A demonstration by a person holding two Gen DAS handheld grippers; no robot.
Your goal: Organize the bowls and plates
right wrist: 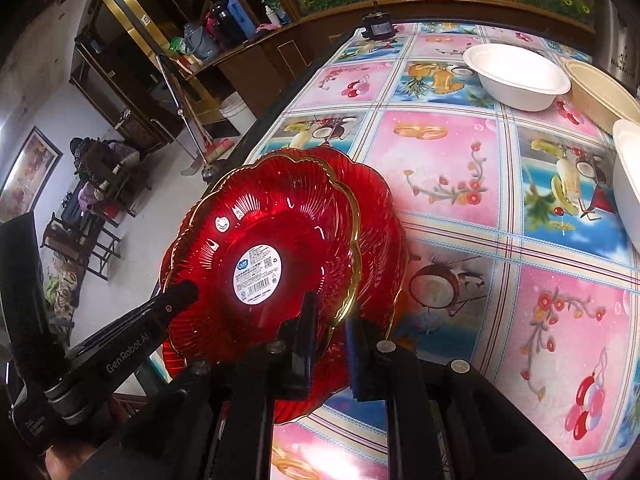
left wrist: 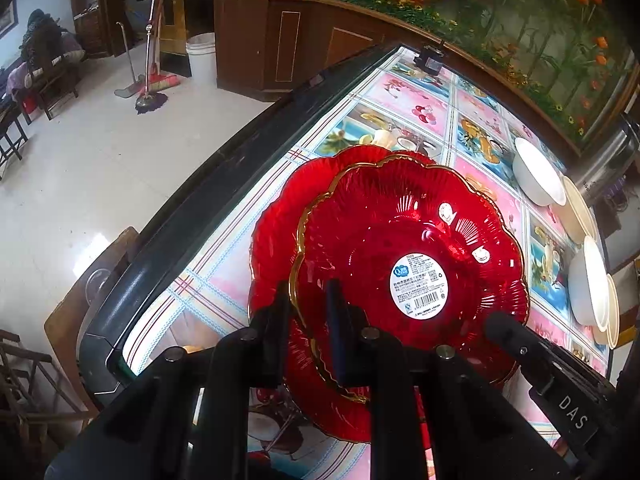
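Nearest my left camera: the left hand-held gripper (left wrist: 310, 312), jaws narrowed onto the near rim of the upper red plate (left wrist: 416, 264), one finger on top of the rim, one below. Same picture from the right camera: right hand-held gripper (right wrist: 332, 316) pinched on the gold-edged rim at that view's 6 o'clock. Both clamp the same plate, from roughly opposite sides; I see the left tool's arm entering the right view at 8 o'clock. The plate carries a round white label (left wrist: 419, 291) at its centre and sits over a second, lower red plate (left wrist: 276, 216), offset from it, the lower rim showing at 10 o'clock in the left view. I cannot tell whether the two plates touch. The stack is at the left edge of the counter (right wrist: 440, 168), over a patterned cloth. White bowls (right wrist: 516, 76) lie well apart at 1 to 3 o'clock in the right view. My judgement: step in hand is stacking the red plates, upper one being seated. Next move calls for centring it over the lower plate, lowering level, then opening both grips together so it does not tip or slide toward the counter edge.
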